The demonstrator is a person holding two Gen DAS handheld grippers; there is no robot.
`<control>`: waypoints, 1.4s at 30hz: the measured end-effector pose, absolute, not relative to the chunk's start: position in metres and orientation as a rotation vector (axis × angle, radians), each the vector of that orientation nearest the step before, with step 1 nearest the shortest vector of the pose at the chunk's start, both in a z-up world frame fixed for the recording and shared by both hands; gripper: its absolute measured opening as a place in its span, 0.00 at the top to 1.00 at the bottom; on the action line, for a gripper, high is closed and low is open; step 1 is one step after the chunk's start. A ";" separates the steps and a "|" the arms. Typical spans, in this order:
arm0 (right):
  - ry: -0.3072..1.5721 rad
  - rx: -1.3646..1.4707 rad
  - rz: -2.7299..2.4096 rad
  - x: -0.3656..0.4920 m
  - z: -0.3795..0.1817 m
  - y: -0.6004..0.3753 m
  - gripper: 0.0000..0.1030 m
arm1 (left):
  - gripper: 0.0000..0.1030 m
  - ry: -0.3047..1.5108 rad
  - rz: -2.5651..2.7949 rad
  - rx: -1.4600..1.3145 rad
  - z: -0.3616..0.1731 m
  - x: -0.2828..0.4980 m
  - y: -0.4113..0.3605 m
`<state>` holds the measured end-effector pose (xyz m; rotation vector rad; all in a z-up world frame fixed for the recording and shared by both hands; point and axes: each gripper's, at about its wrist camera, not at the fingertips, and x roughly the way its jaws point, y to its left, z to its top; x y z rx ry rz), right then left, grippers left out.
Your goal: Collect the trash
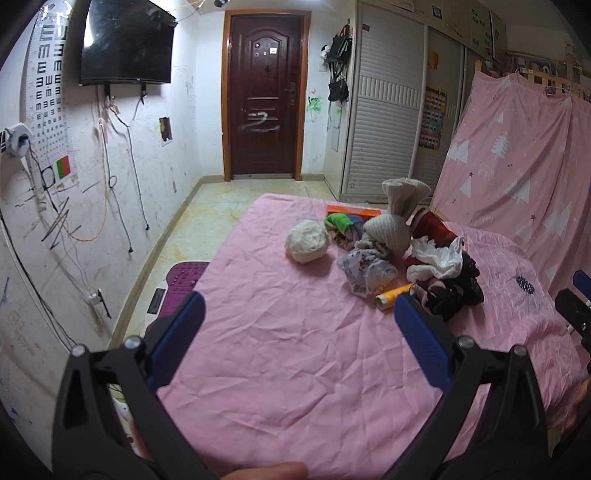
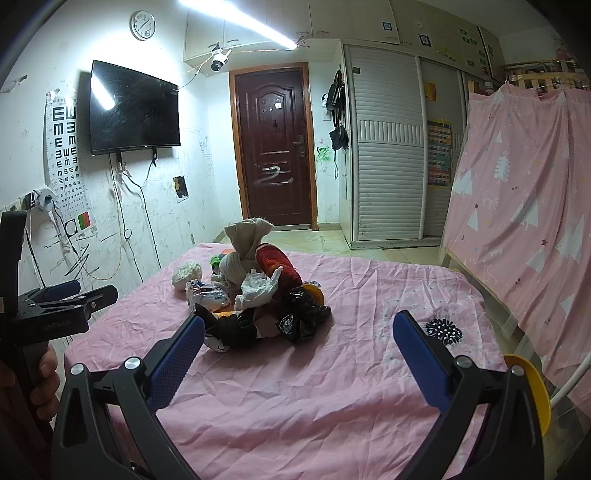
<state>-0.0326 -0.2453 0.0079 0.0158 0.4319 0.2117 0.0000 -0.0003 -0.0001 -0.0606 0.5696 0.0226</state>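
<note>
Both my grippers, left gripper [image 1: 299, 321] & right gripper [image 2: 298, 338], w/ fingers spread wide, empty. Trash pile [image 2: 255, 295] sits ahead of right tips, beyond left's right finger. I'd pinch the white plastic bag [image 2: 258, 290] first, from above.

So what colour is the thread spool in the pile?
Orange thread spool; clearest in the left wrist view.

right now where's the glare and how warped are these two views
Right wrist view: the ceiling light strip blows out white and reflects as a streak on the tv. Left wrist view: a fainter glare patch on the tv. Both views: fisheye bends the walls and wardrobe, corners go black; the pile of trash stays sharp.
</note>
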 end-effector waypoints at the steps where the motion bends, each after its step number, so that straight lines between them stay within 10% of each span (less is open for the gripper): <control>1: 0.432 0.016 0.213 -0.032 0.008 -0.245 0.08 | 0.05 0.570 0.023 -0.061 0.000 0.000 0.000; 42: 0.461 0.011 0.228 -0.016 -0.005 -0.243 0.08 | 0.05 0.602 0.025 -0.056 -0.012 0.009 0.002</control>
